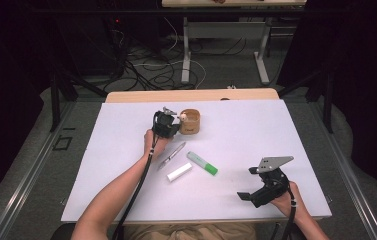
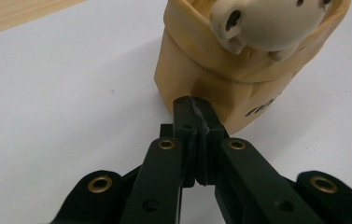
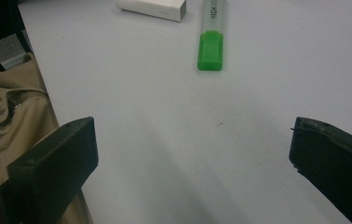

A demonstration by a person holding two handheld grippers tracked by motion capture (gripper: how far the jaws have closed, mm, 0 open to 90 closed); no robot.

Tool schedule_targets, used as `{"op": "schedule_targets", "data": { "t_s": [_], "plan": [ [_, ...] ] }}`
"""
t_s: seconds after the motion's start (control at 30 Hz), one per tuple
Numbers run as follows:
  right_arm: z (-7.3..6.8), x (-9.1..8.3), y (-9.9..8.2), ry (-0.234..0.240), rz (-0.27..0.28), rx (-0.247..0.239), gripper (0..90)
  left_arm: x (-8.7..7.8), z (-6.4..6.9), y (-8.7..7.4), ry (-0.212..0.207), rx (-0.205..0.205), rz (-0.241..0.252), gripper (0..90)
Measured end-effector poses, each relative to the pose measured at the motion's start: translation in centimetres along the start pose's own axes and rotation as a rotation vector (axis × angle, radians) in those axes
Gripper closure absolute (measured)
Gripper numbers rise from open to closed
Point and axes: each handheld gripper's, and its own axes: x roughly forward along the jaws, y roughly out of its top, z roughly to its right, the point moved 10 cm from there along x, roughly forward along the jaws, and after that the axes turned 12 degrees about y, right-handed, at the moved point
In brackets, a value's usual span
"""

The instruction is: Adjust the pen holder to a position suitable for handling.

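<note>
The left gripper (image 2: 197, 109), jaws pressed together on nothing, noses against the tan cup (image 2: 220, 79) near the desk's (image 1: 126, 190) far edge. The right gripper (image 1: 256, 187) rests by the near right corner, jaws spread wide (nothing between them).

Left gripper (image 1: 166, 125): black body, small grey three-cornered plate on top, black cable trailing back along the forearm. Its own view is showing two black linkage arms with brass-coloured rivets at the pivots, and flat black fingers (image 2: 194, 122) with scuffed edges. Right gripper (image 1: 245, 196): same black build, larger grey plate (image 1: 274, 163) with holes in it, black cable trailing from the rear. Its fingers (image 3: 54, 161) are showing as blocky matte-black pads. Person is wearing khaki trousers; forearms unsleeved.
</note>
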Motion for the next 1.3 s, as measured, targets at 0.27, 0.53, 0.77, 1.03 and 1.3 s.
{"op": "schedule_targets", "data": {
  "t_s": [0.27, 0.53, 0.77, 1.03, 1.3],
  "plan": [
    [-0.1, 0.0, 0.0, 0.002, 0.002, 0.005, 0.7, 0.2, 0.3, 0.2, 0.005, -0.002, 0.004, 89.9],
    [0.0, 0.0, 0.0, 0.001, 0.005, 0.001, 0.7, 0.4, 0.6, 0.5, 0.003, -0.001, 0.013, 90.0],
    [0.0, 0.0, 0.0, 0.001, 0.004, 0.000, 0.7, 0.5, 0.6, 0.6, 0.006, 0.006, 0.008, 89.9],
    [0.0, -0.2, 0.0, -0.003, -0.003, -0.002, 0.8, 0.2, 0.2, 0.4, 0.008, -0.006, 0.003, 84.9],
    [0.0, -0.2, 0.0, -0.003, 0.007, -0.002, 0.8, -1.7, -1.2, -0.6, 0.008, -0.017, -0.021, 62.5]
  ]
}}
